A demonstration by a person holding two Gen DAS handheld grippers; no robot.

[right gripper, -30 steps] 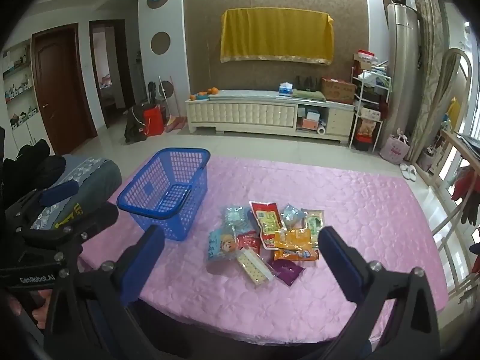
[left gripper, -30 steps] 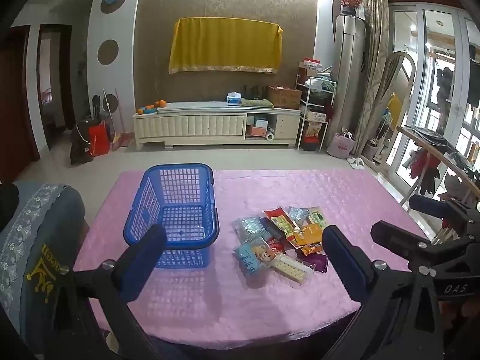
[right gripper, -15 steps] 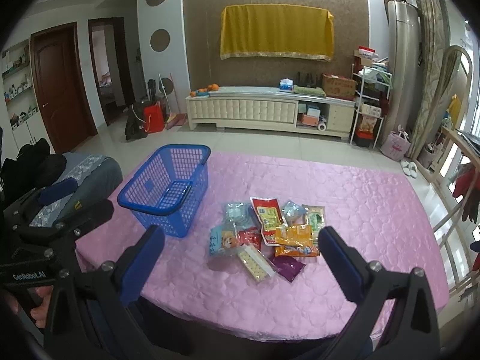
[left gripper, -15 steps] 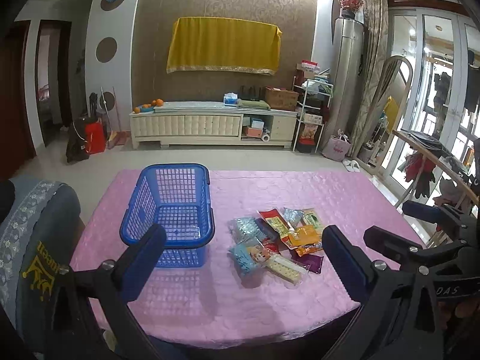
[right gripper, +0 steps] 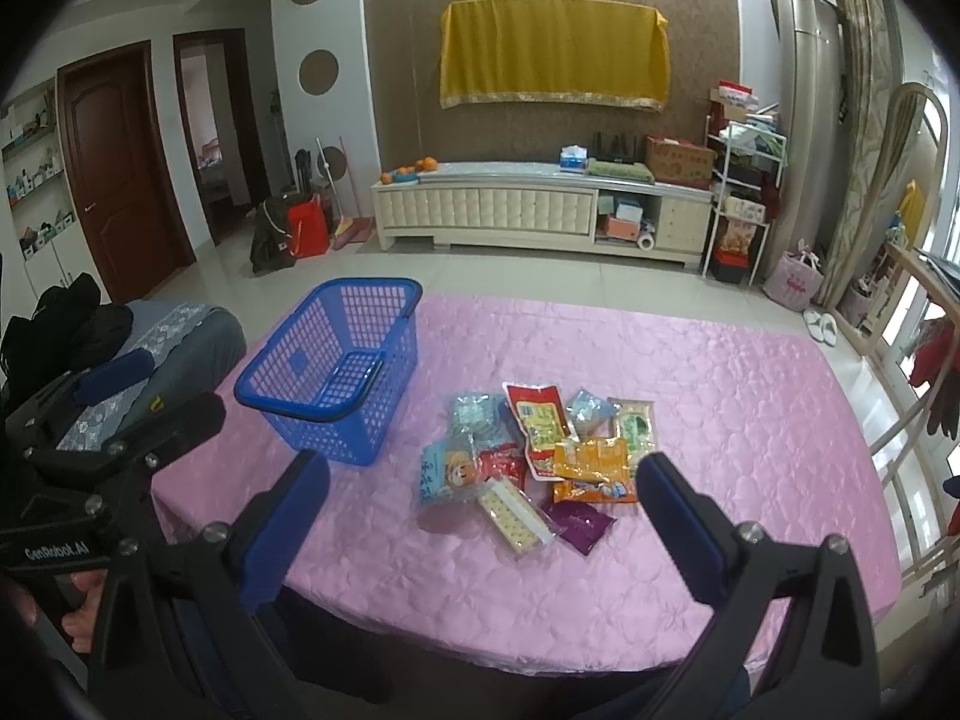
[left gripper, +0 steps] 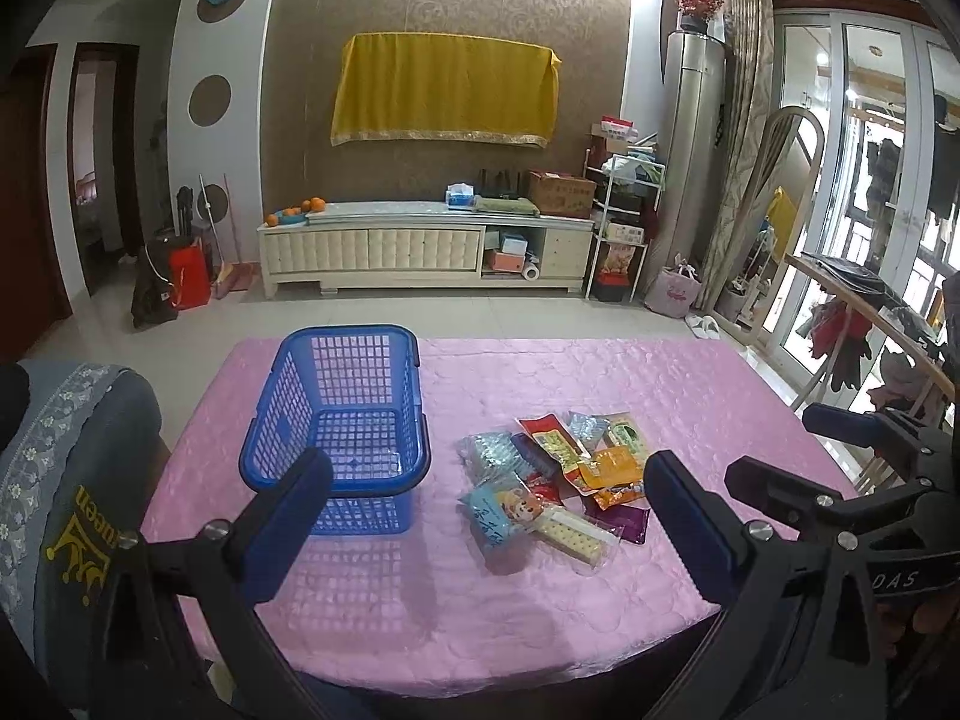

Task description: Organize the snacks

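Both views have drawn back and risen a little over the last second: the pile of snack packets and the blue basket now sit slightly lower and farther from the fingers than before, and more of the near table edge shows. Nothing on the pink cloth has shifted; the packets lie in the same overlapping heap, right of the basket and just apart from it. So this reads as a settling of the start pose, with sorting not yet begun.

The left hand-held gripper hangs above the near table edge with its 2 fingers spread wide and empty. The right hand-held gripper is likewise spread and holds nothing, aimed over the heap. The basket stands upright and appears empty, its handle folded down inside. The nearest packets, the pale biscuit pack and the light blue cartoon pack, look easiest to take first.
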